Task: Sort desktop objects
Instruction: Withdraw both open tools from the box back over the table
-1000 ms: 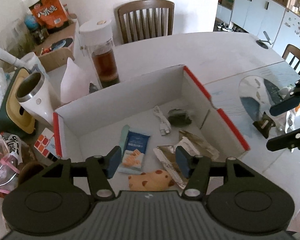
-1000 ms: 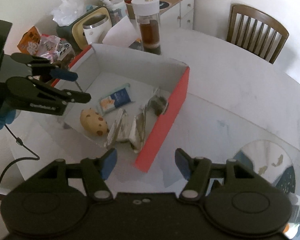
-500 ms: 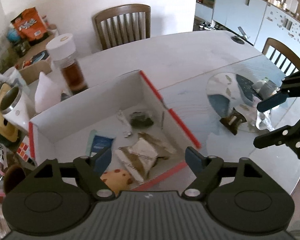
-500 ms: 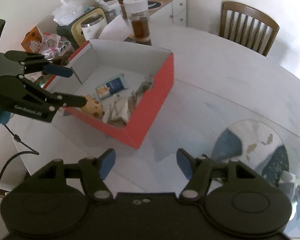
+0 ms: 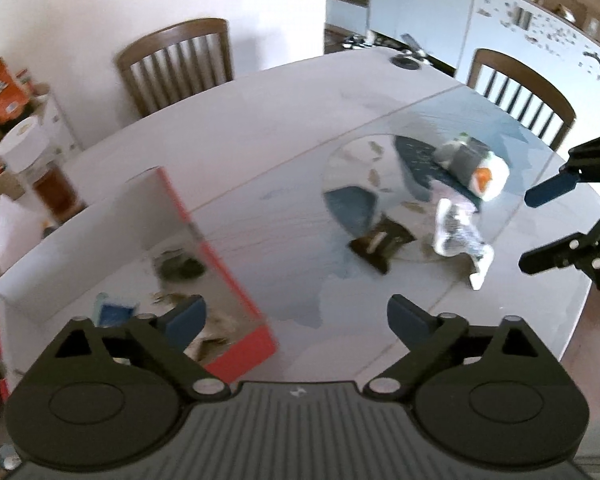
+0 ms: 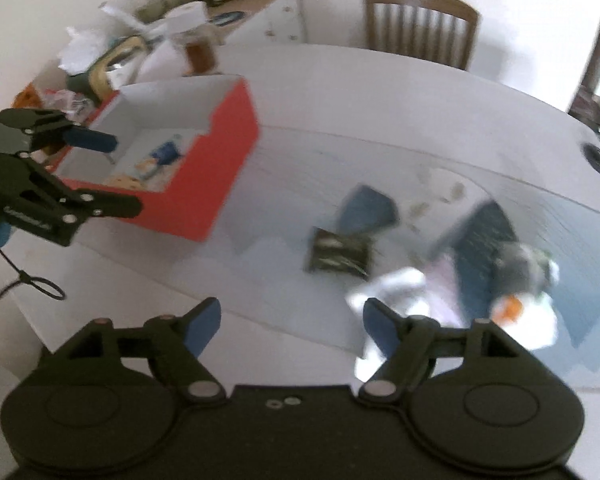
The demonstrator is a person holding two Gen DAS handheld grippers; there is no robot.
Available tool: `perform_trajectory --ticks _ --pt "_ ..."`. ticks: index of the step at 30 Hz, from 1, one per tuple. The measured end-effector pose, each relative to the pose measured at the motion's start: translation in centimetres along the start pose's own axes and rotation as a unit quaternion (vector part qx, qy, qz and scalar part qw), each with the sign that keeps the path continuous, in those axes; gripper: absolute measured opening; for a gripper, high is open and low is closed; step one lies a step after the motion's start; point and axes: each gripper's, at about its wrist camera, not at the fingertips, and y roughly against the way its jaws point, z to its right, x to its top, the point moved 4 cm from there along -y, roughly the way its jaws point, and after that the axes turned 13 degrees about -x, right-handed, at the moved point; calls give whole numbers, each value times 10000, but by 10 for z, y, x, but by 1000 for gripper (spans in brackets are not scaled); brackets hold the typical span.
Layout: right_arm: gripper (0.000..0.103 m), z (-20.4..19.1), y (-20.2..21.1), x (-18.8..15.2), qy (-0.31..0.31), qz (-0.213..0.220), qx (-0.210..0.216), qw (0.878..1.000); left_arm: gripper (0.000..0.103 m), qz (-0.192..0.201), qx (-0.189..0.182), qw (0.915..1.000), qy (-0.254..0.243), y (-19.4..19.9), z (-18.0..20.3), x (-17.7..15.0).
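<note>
Grippers tilted down over table [image 5: 260, 128], jaws opening.

white table [image 5: 284, 120] bears red box [image 5: 220, 280], dark packet [image 5: 380, 246], jar [image 5: 48, 176].

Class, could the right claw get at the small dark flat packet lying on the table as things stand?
Probably yes: the right claw is opening with nothing between its fingers, and bare table lies between it and the small dark flat packet.
</note>
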Motion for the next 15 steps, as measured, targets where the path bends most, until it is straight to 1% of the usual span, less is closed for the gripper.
perform_trajectory --ticks 1,4,8,13,15 --pt "79 6 0 -5 -29 -14 -74 10000 103 -1 -35 10000 -29 -4 6 2" --pt "80 28 -1 -20 -222 -94 -178 9996 103 12 -120 9999 -75 -14 20 7" --pt "80 45 -2 -34 -309 -108 -347 9989 103 44 -234 9997 -47 -30 33 14" --pt "80 53 -7 -43 -255 -85 -355 9990 103 51 -368 9993 -98 -57 43 23" --pt "81 53 -12 -46 -212 -114 -314 9992 103 24 -477 9987 -183 -70 45 26"
